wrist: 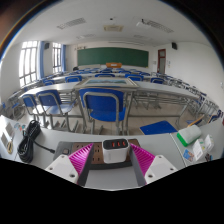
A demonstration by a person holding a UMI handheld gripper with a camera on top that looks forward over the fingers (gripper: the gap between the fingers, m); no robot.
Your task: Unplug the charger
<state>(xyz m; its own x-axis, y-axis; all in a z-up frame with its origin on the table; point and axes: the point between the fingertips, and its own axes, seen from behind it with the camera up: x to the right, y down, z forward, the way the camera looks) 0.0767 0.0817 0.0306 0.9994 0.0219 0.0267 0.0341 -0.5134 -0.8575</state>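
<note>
A white charger [113, 151] with a dark face and red ports stands in a power strip [97, 159] on the grey tabletop. It sits between my gripper's [112, 149] two fingers. The pink pads [81, 157] flank it on both sides, each with a narrow gap to it. The gripper is open around the charger. The charger's base and plug are hidden where it meets the strip.
A coiled black cable [28, 140] lies on the table to the left. A blue flat thing [158, 128] and a green-and-white packet [188, 135] lie to the right. Blue chairs [103, 105] and rows of desks stand beyond the table, with a green chalkboard [105, 57] at the back.
</note>
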